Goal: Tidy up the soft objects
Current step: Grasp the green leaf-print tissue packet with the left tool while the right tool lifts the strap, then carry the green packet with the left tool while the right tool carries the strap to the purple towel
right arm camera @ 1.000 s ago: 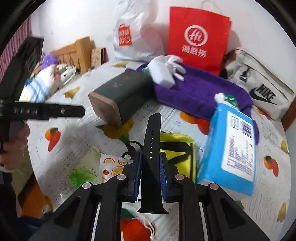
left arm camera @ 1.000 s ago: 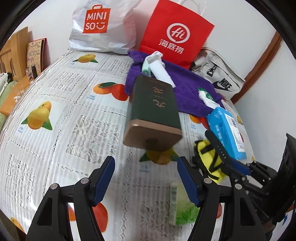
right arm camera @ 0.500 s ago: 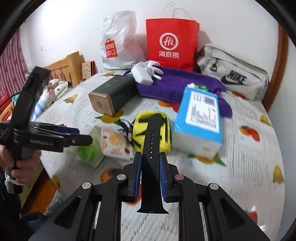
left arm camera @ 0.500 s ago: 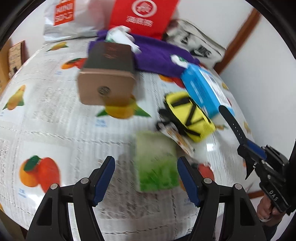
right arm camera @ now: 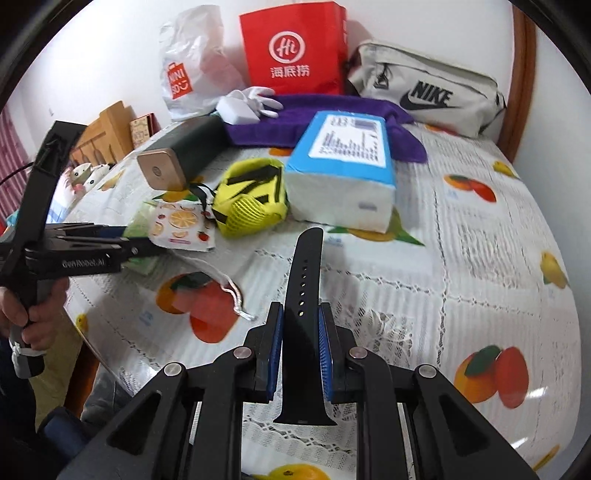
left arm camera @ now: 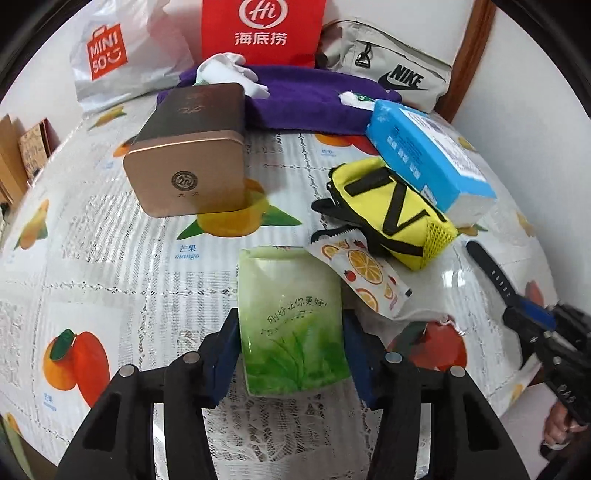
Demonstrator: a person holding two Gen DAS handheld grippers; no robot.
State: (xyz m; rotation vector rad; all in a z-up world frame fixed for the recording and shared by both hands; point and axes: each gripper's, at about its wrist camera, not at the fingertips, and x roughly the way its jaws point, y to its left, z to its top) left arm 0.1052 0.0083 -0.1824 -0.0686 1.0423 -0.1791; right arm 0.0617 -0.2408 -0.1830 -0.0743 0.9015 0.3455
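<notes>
A green tissue pack (left arm camera: 291, 325) lies on the fruit-print tablecloth (left arm camera: 110, 258), between the fingers of my left gripper (left arm camera: 290, 354), which close against its two sides. My right gripper (right arm camera: 300, 347) is shut on a black watch strap (right arm camera: 303, 291) and holds it above the table; it also shows at the right of the left wrist view (left arm camera: 491, 275). An orange-print sachet (left arm camera: 365, 277), a yellow pouch (left arm camera: 391, 210) and a blue tissue pack (left arm camera: 424, 158) lie beyond the green pack. A purple towel (left arm camera: 306, 99) lies at the back.
A dark tin with a gold lid (left arm camera: 188, 151) lies on its side at left centre. A red paper bag (left arm camera: 262, 29), a white Miniso bag (left arm camera: 110, 55) and a grey Nike bag (left arm camera: 391, 70) stand along the wall. The table edge (right arm camera: 96, 354) is near my left hand.
My left gripper has swung right and forward, and its fingers have closed in around the green tissue pack. My right gripper has drawn back to the right with the strap.
</notes>
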